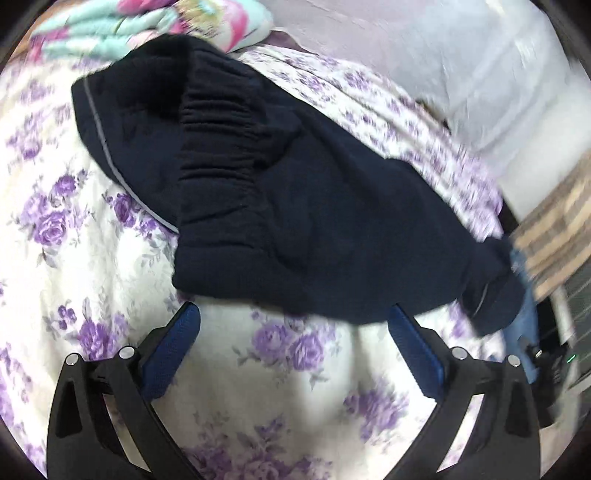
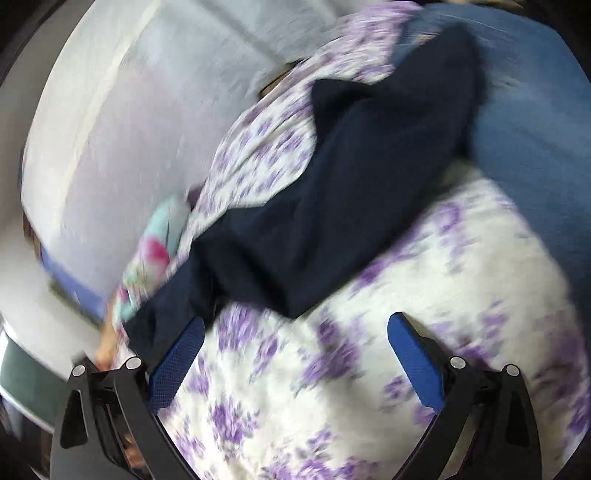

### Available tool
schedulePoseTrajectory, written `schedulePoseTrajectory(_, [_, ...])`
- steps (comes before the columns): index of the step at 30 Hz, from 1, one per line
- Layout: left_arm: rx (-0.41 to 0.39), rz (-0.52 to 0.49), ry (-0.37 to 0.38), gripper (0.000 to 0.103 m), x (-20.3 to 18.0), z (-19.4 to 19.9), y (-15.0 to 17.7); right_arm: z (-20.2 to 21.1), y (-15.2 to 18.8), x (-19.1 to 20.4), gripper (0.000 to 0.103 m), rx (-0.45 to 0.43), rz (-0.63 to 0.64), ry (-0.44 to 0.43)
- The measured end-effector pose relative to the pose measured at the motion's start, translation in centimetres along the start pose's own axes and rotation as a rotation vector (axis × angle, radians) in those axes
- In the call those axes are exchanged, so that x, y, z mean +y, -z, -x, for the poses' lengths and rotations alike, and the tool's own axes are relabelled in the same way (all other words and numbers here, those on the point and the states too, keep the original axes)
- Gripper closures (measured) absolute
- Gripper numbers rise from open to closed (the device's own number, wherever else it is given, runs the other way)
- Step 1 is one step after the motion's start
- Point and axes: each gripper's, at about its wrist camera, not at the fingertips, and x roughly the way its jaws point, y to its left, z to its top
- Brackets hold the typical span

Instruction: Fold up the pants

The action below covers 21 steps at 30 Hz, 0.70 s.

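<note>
No text, label, brand or number can be read in either view. The dark pants (image 1: 295, 206) and floral bedsheet (image 1: 92, 280) carry no legible marks.

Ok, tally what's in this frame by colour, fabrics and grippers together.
Dark navy: 1, the pants
Purple-floral white: 1, the bedsheet
Teal-and-pink: 1, a blanket
Blue-padded black: 2, the left gripper and the right gripper, both open
Total: 5
</note>
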Motion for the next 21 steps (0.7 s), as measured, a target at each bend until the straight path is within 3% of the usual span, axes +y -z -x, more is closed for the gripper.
schedulePoseTrajectory(2, [-0.002, 0.059, 0.045, 0.004, 0.9, 0.1, -0.6, 0.0, 0.1, -0.1, 0.003, -0.006, -0.024, -0.012])
schedulePoseTrajectory(6, [-0.01, 0.202, 0.16, 0.005, 3.3, 0.4, -1.8, -1.4, 0.3, 1.6, 0.003, 0.022, 0.089, 0.101])
schedulePoseTrajectory(9, [-0.029, 0.279, 0.227, 0.007, 4.4, 0.6, -2.1, -1.7, 0.2, 2.0, 0.003, 0.025, 0.127, 0.134])
schedulePoseTrajectory(15, [-0.058, 0.238, 0.113, 0.016, 1.5, 0.3, -1.7, -1.4, 0.3, 1.2, 0.003, 0.01, 0.12, 0.14])
schedulePoseTrajectory(16, [-0.059, 0.234, 0.11, 0.02, 1.3, 0.4, -1.6, -1.4, 0.3, 1.4, 0.003, 0.009, 0.125, 0.147])
schedulePoseTrajectory(19, [-0.051, 0.297, 0.111, 0.046, 1.8, -0.2, -1.7, -1.9, 0.0, 1.2, 0.003, 0.004, 0.13, 0.154])
schedulePoseTrajectory(21, [-0.035, 0.36, 0.108, 0.077, 3.2, -1.1, -1.9, -1.9, 0.0, 1.4, 0.003, 0.002, 0.134, 0.16])
